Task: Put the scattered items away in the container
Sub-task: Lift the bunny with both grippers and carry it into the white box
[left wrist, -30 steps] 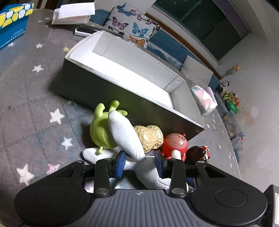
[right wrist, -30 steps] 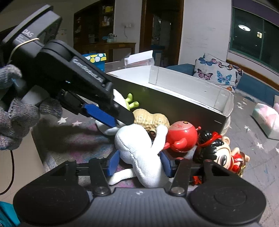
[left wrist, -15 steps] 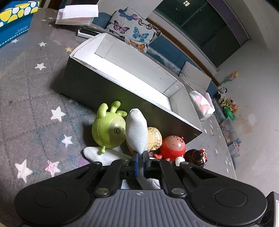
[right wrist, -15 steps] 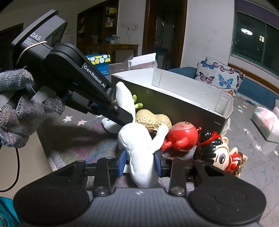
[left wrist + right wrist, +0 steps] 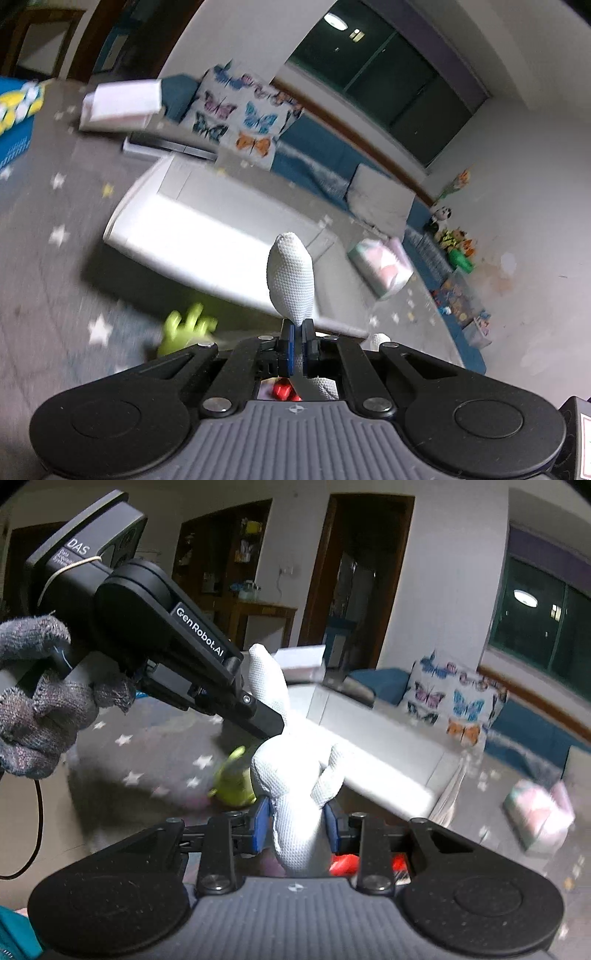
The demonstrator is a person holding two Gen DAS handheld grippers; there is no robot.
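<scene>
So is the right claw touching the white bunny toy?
Touching. The right wrist view shows the right claw with its blue pads pressed against both sides of the white bunny toy, squeezing its body.

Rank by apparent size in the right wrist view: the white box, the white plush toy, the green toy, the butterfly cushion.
Largest to smallest, as seen:
1. white box
2. white plush toy, though it sits close to the camera, which inflates it
3. butterfly cushion
4. green toy, blurred and partly hidden behind the plush
</scene>
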